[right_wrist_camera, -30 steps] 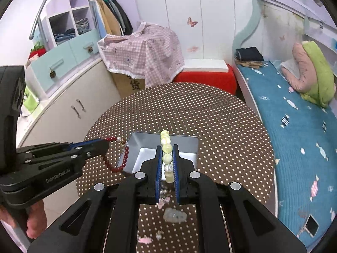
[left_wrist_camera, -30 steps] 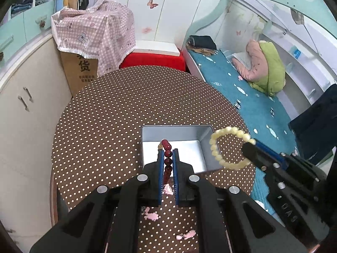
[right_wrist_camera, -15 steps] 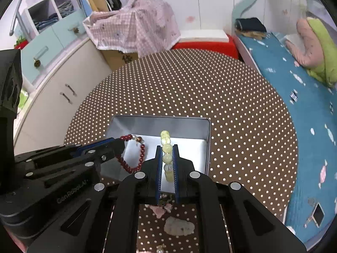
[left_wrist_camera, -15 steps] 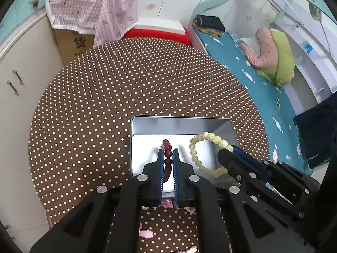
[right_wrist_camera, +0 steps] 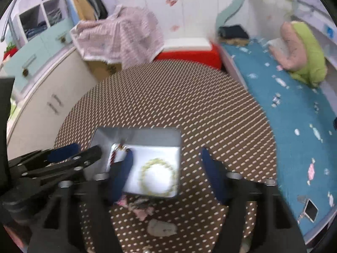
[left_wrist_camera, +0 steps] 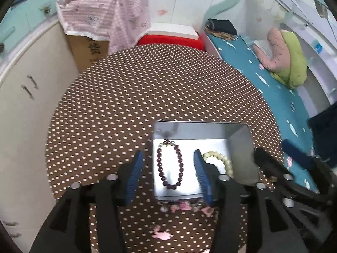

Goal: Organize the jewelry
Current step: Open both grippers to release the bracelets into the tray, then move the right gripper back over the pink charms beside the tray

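A silver metal tin (left_wrist_camera: 202, 130) (right_wrist_camera: 138, 136) stands on the brown dotted round table (left_wrist_camera: 147, 88). A dark red bead bracelet (left_wrist_camera: 169, 166) lies flat in its left half; only its end (right_wrist_camera: 113, 155) shows in the right wrist view. A pale yellow bead bracelet (right_wrist_camera: 158, 176) (left_wrist_camera: 221, 161) lies in its right half. My left gripper (left_wrist_camera: 168, 175) is open and empty, just above the tin's near edge, straddling the red bracelet. My right gripper (right_wrist_camera: 168, 175) is open and empty above the yellow bracelet.
Small pink pieces (left_wrist_camera: 185, 205) (right_wrist_camera: 141, 208) and a pale stone-like piece (right_wrist_camera: 161, 228) lie on the table in front of the tin. White cabinets (left_wrist_camera: 25, 97) stand on the left, a bed with blue bedding (left_wrist_camera: 273, 88) on the right, a red stool (left_wrist_camera: 170, 40) behind.
Both grippers have opened and let go. The red bracelet and the yellow bracelet now lie on the tin's floor. Both grippers have pulled back slightly.
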`<state>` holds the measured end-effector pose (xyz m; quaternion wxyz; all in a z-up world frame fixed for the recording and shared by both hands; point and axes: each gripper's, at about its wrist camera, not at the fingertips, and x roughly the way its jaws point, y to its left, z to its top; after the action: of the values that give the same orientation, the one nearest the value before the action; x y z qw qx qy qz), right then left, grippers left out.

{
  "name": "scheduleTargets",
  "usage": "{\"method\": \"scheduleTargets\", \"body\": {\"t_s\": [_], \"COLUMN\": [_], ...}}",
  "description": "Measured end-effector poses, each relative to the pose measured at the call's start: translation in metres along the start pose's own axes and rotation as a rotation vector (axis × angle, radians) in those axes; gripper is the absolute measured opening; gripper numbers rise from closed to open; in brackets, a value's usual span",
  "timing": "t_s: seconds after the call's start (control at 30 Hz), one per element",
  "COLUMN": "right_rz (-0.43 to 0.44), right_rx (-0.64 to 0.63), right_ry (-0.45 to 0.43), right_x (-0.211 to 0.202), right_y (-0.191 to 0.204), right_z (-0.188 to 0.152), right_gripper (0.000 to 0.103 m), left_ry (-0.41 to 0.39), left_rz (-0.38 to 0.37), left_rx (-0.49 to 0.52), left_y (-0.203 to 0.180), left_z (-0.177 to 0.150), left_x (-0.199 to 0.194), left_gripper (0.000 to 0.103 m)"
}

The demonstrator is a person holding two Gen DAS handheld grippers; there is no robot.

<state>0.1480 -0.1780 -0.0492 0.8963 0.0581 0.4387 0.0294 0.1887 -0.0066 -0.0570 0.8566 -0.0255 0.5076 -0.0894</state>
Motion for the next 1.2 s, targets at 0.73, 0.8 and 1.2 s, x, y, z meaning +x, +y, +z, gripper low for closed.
{"method": "scheduleTargets", "body": {"t_s": [0.73,0.8,1.2], "right_rz": [-0.060,-0.078,-0.092], "right_rx": [0.025,0.030,-0.016], "right_ry": [-0.008,-0.009,0.034], "right_x": [-0.034,-0.037,-0.045], "right_y": [-0.034,-0.039,-0.037], "right_z": [-0.032,-0.038,-0.088], "right_gripper": [0.070,0.070,0.073], "left_ry": [0.012,0.017,0.073], "left_rz": [0.016,0.015,0.017], "left_rx": [-0.027,-0.024,-0.032], "left_y": [0.032,0.033,0.041], "left_z": [-0.042,-0.049,-0.095], "left_x": [-0.020,-0.022,-0.023], "left_gripper": [0.061,0.062,0.065]}}
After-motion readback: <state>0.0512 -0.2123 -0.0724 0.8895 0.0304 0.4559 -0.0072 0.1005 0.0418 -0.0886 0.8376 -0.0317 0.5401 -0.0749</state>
